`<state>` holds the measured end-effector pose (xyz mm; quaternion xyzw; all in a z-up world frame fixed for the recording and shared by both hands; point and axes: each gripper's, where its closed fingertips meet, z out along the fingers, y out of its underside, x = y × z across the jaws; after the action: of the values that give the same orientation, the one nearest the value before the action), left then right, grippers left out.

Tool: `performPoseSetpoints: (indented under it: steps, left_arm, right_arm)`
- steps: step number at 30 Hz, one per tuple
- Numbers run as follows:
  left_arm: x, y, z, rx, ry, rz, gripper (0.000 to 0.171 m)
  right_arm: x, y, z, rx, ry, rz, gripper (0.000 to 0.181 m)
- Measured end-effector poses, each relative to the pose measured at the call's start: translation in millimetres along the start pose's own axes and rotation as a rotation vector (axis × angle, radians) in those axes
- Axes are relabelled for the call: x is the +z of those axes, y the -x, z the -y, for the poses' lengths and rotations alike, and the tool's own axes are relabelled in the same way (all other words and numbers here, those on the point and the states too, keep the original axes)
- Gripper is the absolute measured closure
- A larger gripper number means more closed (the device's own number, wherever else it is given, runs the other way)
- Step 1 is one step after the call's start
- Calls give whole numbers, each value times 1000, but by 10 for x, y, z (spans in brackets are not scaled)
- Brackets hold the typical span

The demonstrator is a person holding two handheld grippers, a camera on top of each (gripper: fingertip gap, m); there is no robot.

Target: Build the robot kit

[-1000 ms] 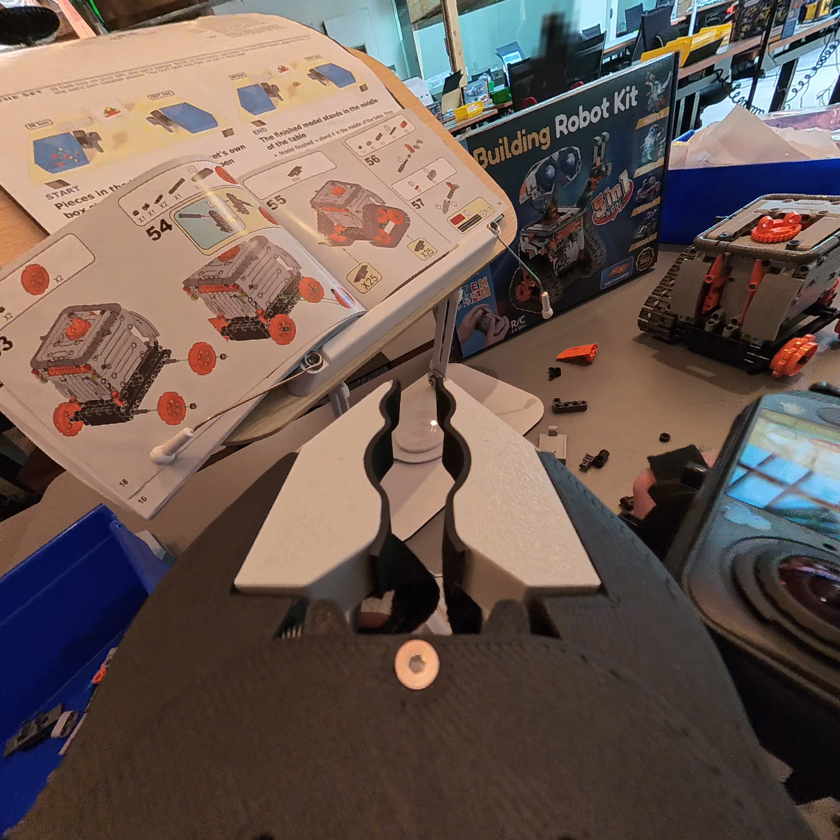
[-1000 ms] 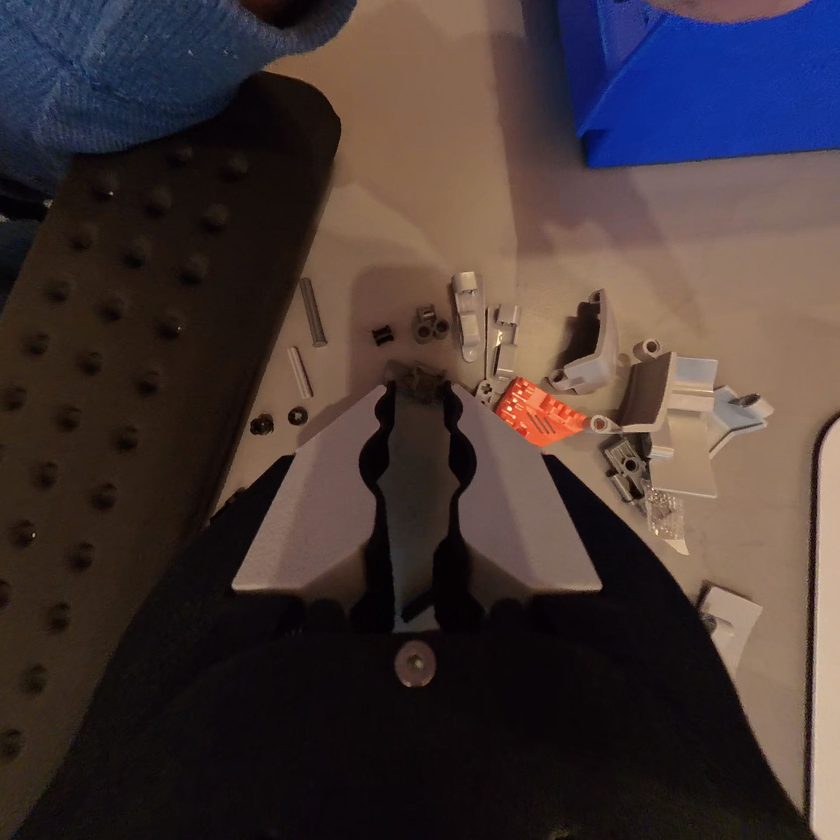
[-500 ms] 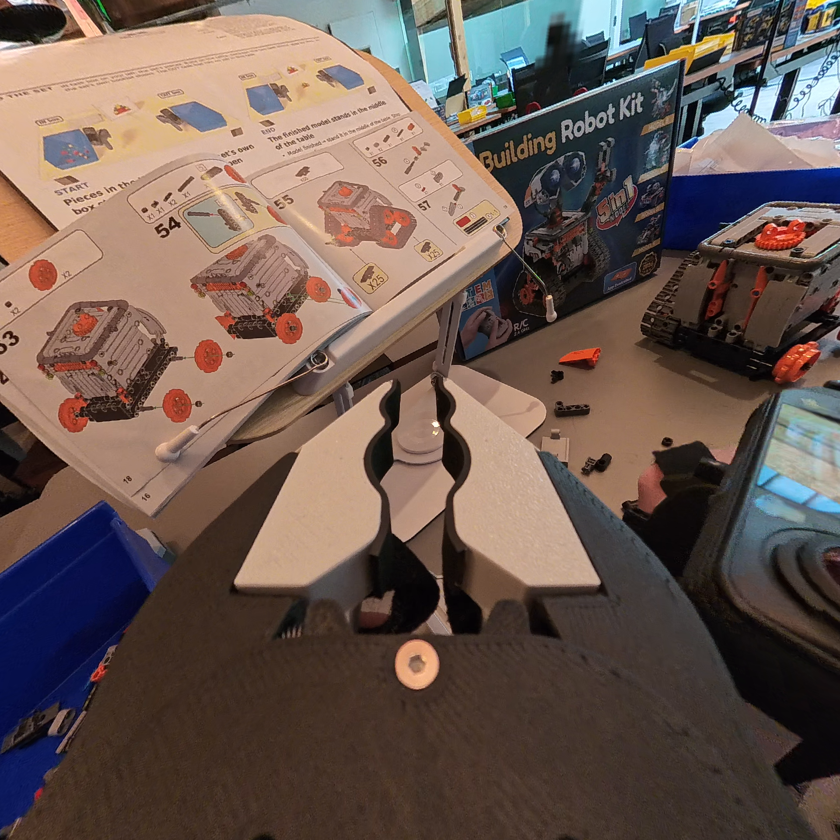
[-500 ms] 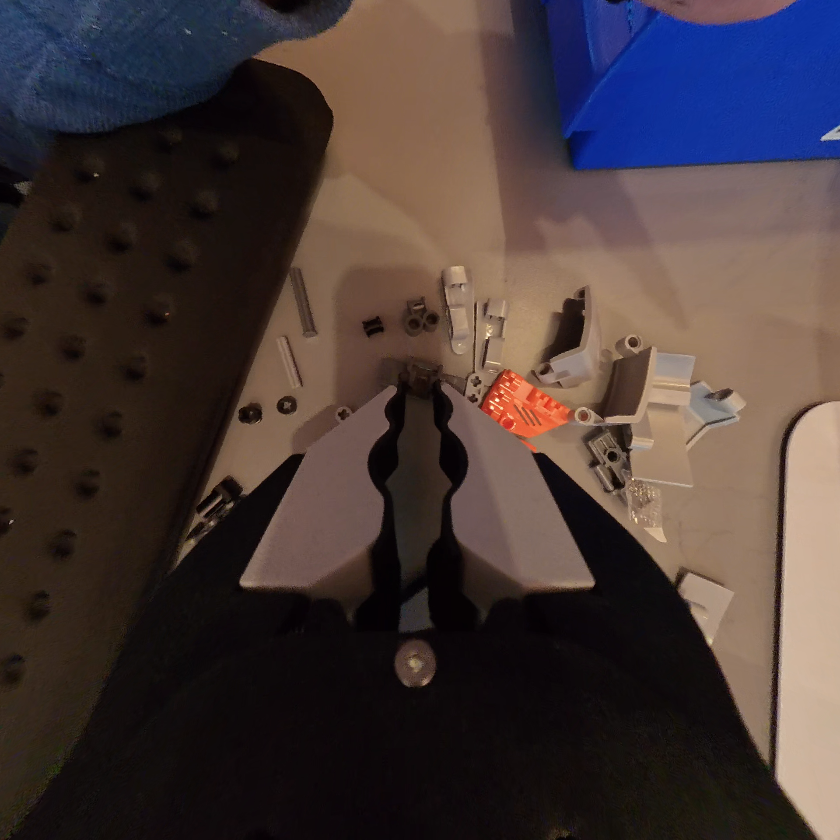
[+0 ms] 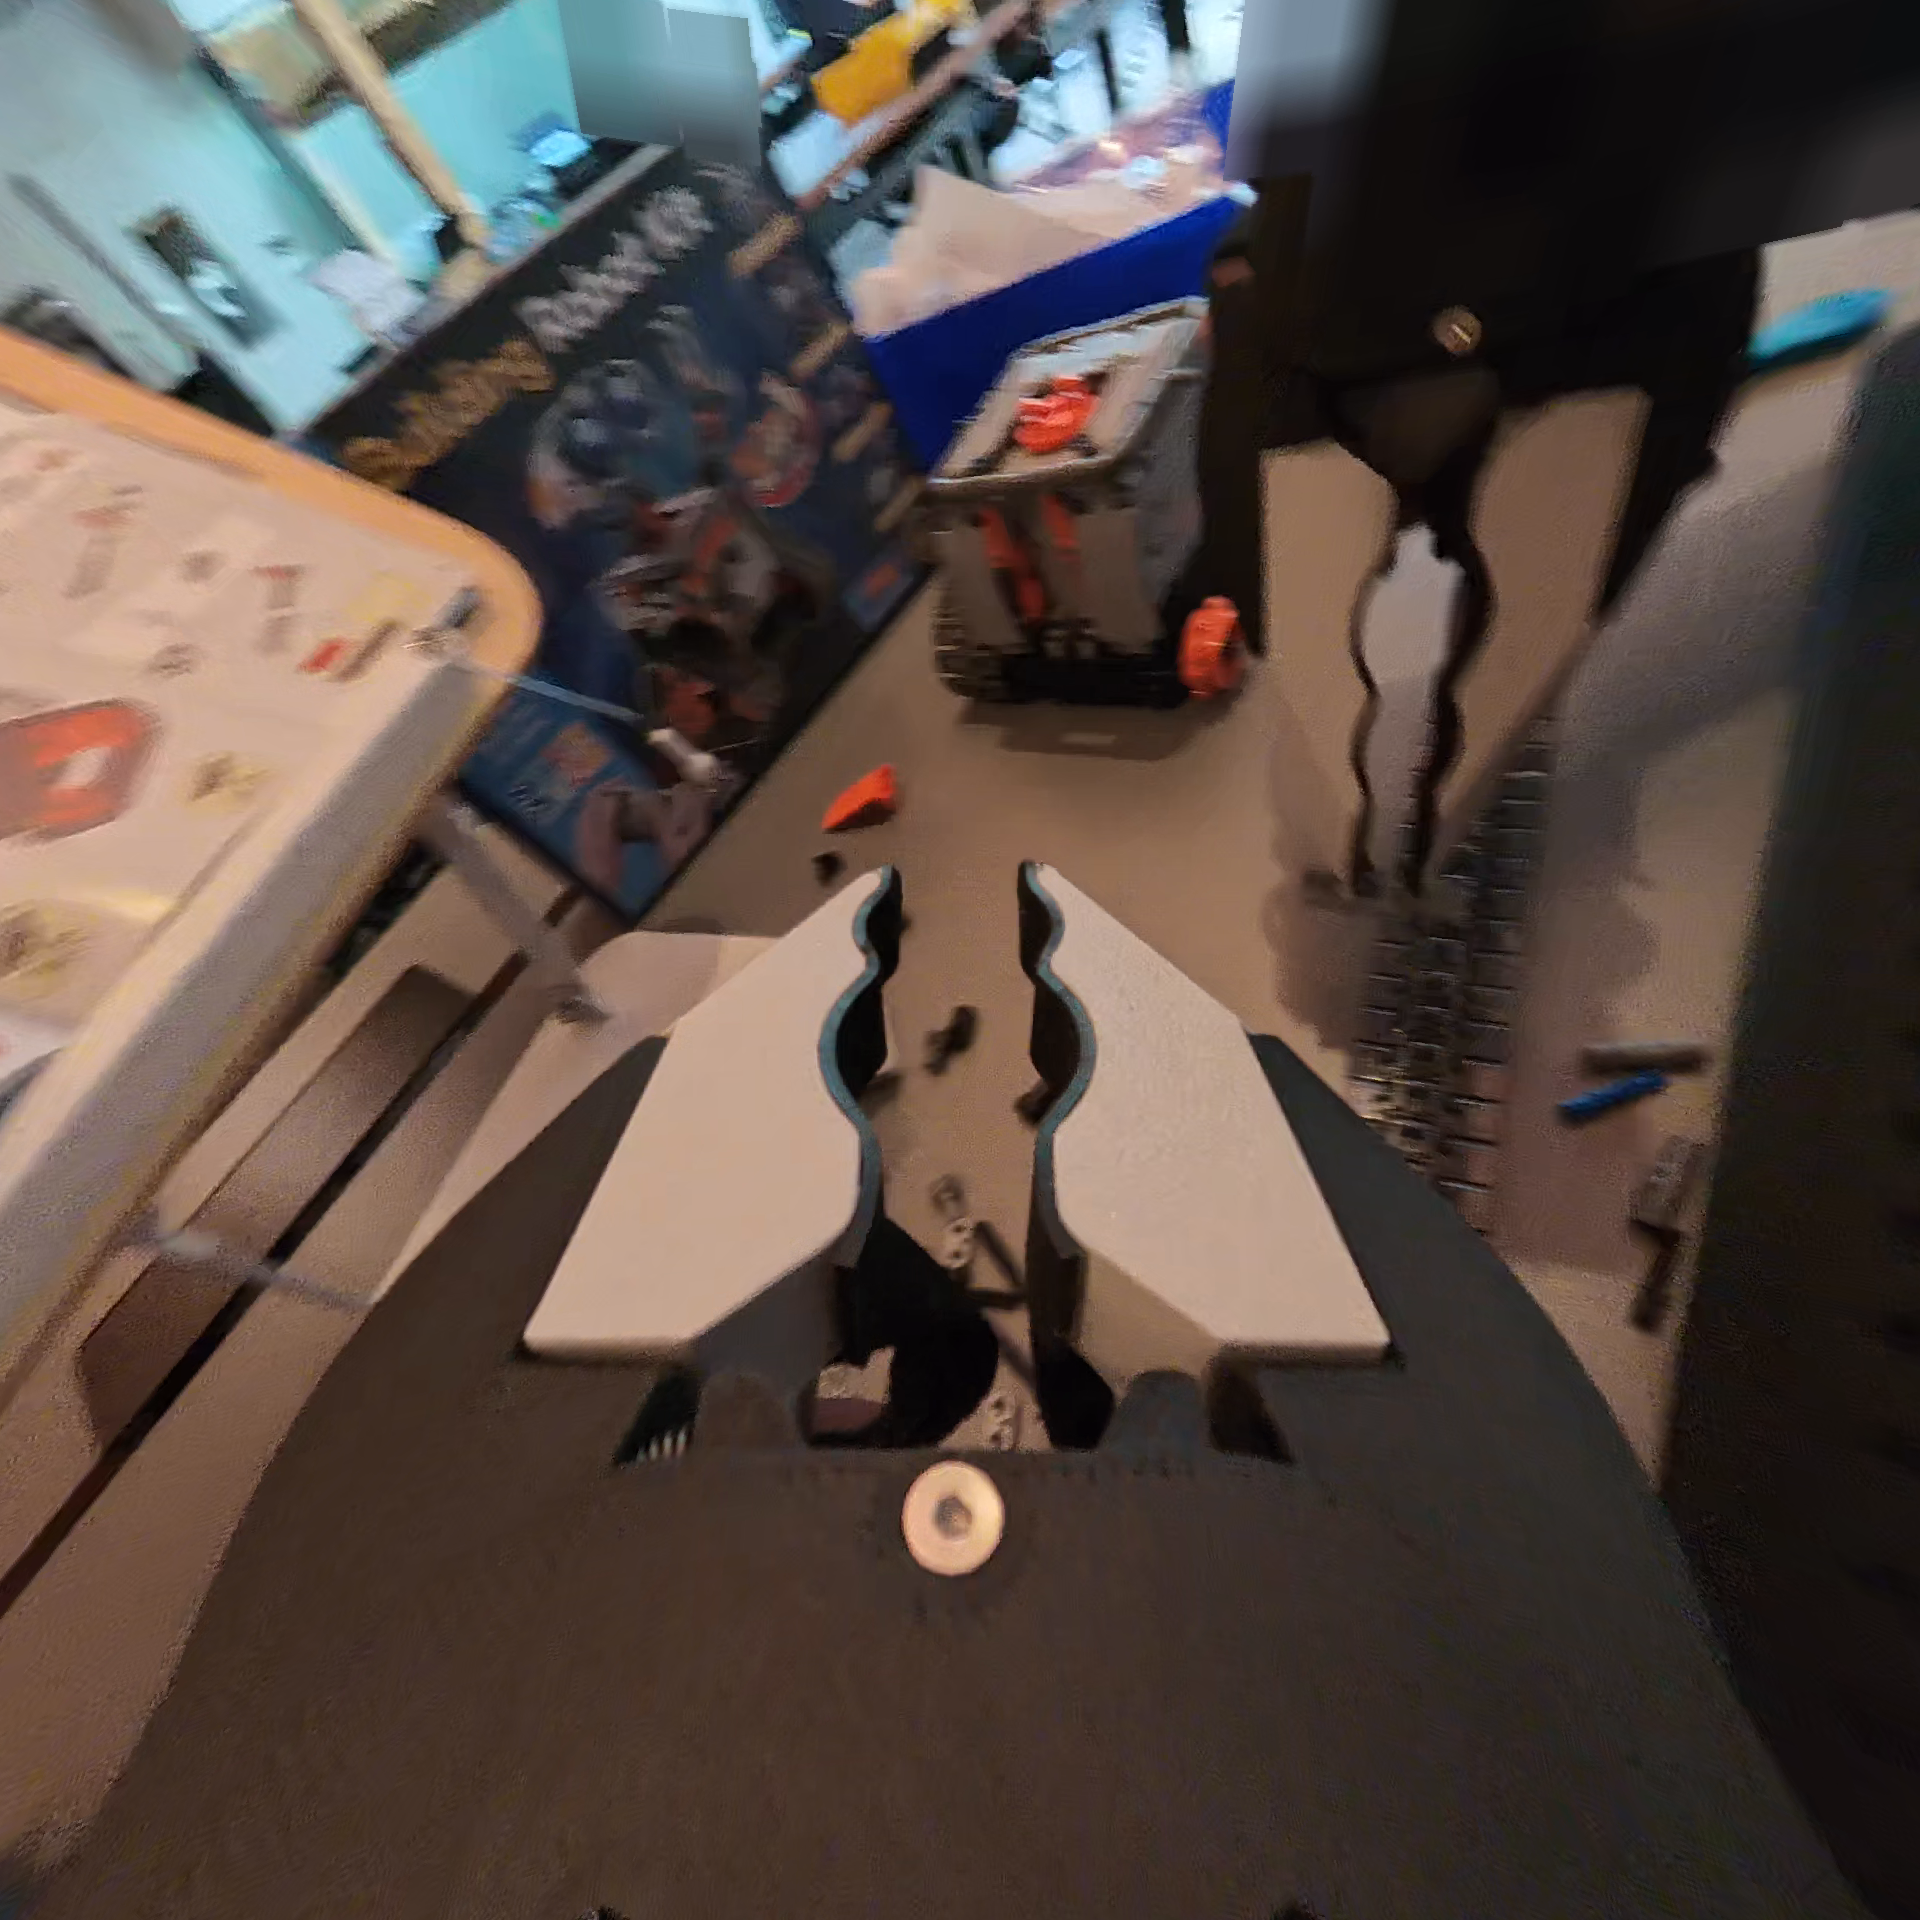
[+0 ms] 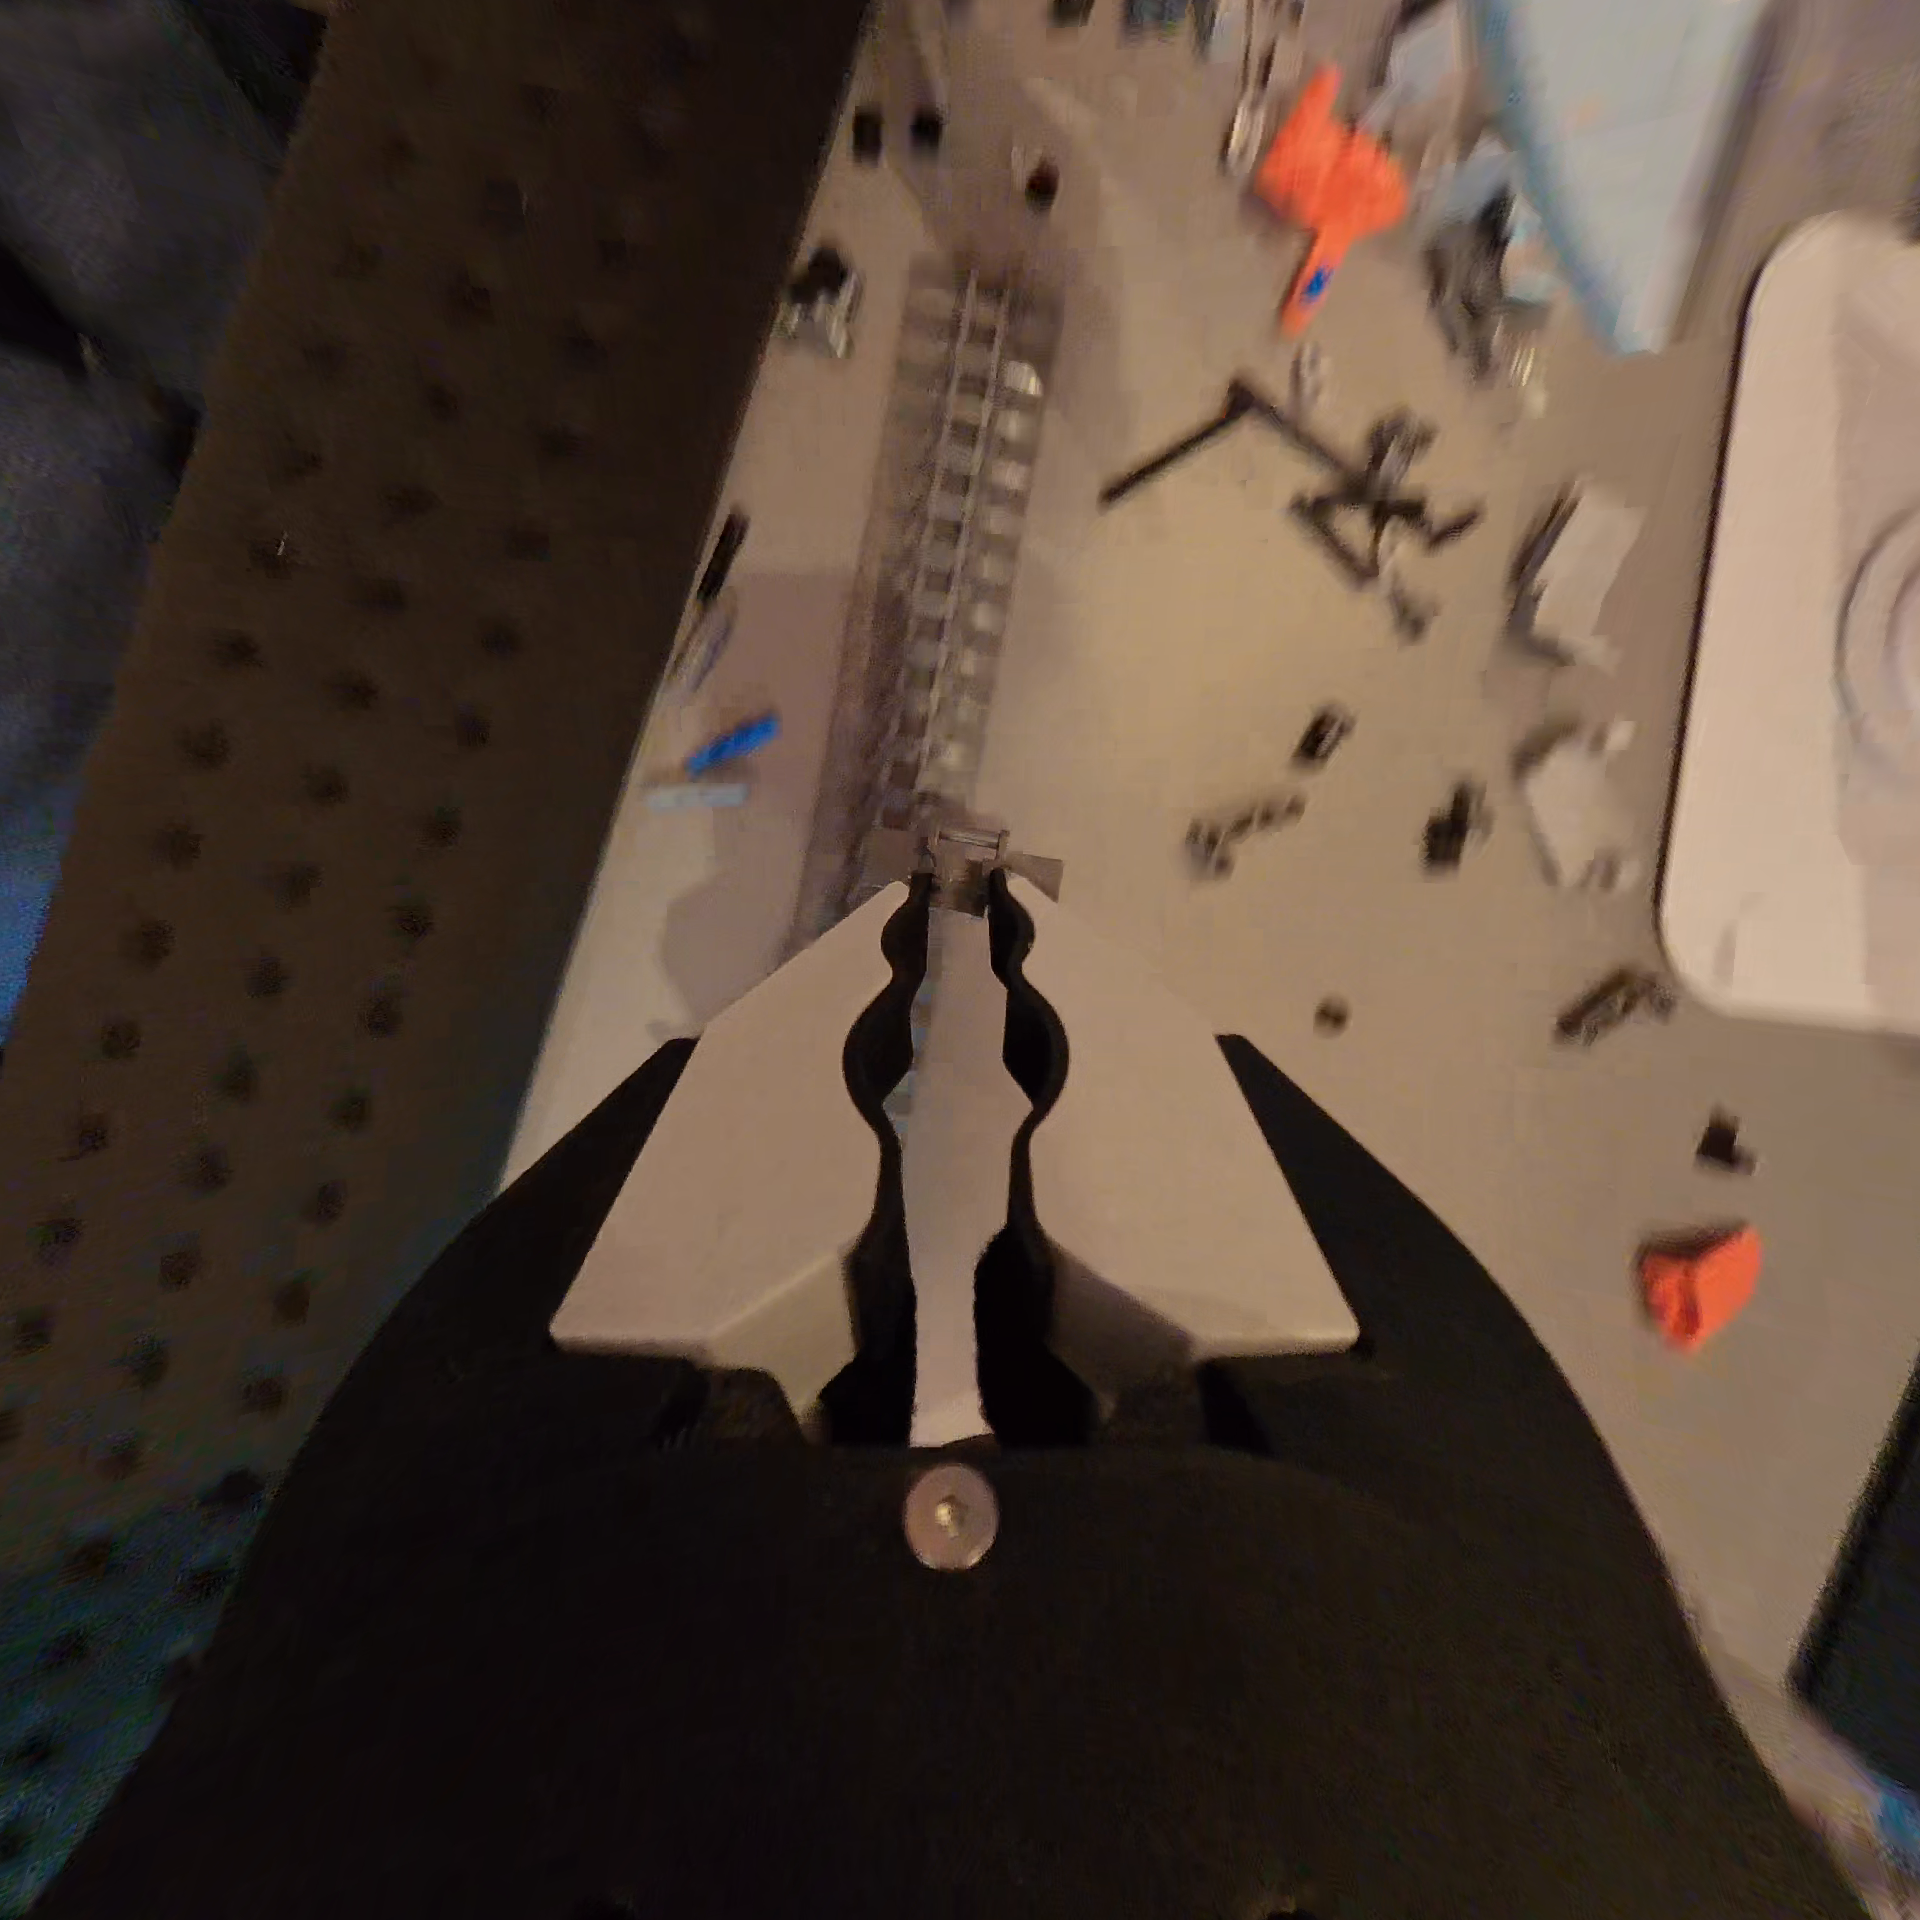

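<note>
Grey tabletop (image 5: pixel 1091 831) spreads under both grippers, strewn with small building-kit parts, and both views are blurred. Largest on it is the dark kit box (image 5: pixel 665 499) standing upright at the back, with a tilted book stand (image 5: pixel 499 582) holding an open instruction booklet (image 5: pixel 156 665) at the left. Right of the box sits a part-built tracked vehicle (image 5: pixel 1070 540), grey and black with orange wheels, and behind it a blue bin (image 5: pixel 997 322). In the right wrist view a wide black studded mat (image 6: pixel 364 623) runs along the left edge, and a white base plate (image 6: pixel 1829 623) lies at the right.

A long strip of linked tread (image 6: pixel 956 540) stretches away across the table from the right gripper (image 6: pixel 956 883). Its jaws are pressed narrow on a small grey piece (image 6: pixel 971 868) at the near end of that strip, pinching it at the very tips. The left wrist view shows this gripper (image 5: pixel 1392 883) coming down from above with its tips at the end of the tread (image 5: pixel 1444 987).

The left gripper (image 5: pixel 956 878) hangs over the table with its jaws spread and nothing between them; a small black connector (image 5: pixel 951 1034) lies on the table below the gap. An orange wedge piece (image 5: pixel 862 800) lies just beyond its tips, and a blue pin (image 5: pixel 1610 1091) lies to the right, beside the tread.
</note>
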<state>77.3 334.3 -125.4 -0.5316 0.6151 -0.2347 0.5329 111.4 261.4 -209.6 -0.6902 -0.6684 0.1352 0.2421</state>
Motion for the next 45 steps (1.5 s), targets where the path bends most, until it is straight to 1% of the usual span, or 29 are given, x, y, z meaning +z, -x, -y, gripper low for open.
performPoseSetpoints:
  steps: [3,5,6,8,10,12,14,18,28,29,31,32,33,34,35,37,39,45]
  left_arm:
    - [178,-588,-25,53,40,-228,150]
    - [236,-937,-236,138,139,-382,150]
    - [270,-1029,-355,185,187,-414,152]
    - [302,-1182,-560,227,267,-486,153]
    - [317,-1231,-646,226,297,-514,154]
    - [306,-1290,-676,204,307,-554,155]
    - [319,-1302,-721,211,327,-559,155]
    - [339,-1320,-797,213,359,-571,155]
    - [344,-1332,-791,189,351,-595,156]
    - [345,-1330,-791,190,351,-594,155]
    - [344,-1328,-792,190,351,-593,155]
    - [343,-1321,-794,191,352,-591,155]
    - [343,-1313,-797,193,354,-588,155]
    - [343,-1307,-800,193,355,-586,155]
    - [341,-1307,-801,193,356,-586,155]
    - [339,-1310,-800,195,356,-588,156]
    - [340,-1312,-799,195,356,-590,156]
    - [339,-1315,-797,188,358,-590,156]
  right_arm:
    - [-264,189,-455,47,94,-35,173]
    - [-379,300,-728,91,131,-47,172]
    - [-415,348,-854,107,148,-52,172]
    - [-463,439,-1074,142,178,-50,172]
    - [-488,514,-1212,163,180,-38,172]
    - [-492,557,-1301,172,175,-27,172]
    - [-481,569,-1372,174,180,-15,172]
    - [-434,546,-1414,157,178,2,172]
    - [-379,555,-1470,141,197,43,172]
    - [-381,556,-1463,144,194,41,171]
    - [-419,534,-1461,156,196,13,154]
    - [-460,507,-1440,162,185,-15,153]
    - [-508,485,-1401,168,160,-43,157]
    - [-547,482,-1342,173,121,-62,166]
    - [-570,492,-1283,174,80,-76,180]
    - [-552,512,-1242,166,50,-106,181]
    - [-487,518,-1300,156,76,-135,181]
    - [-393,543,-1304,162,55,-136,181]
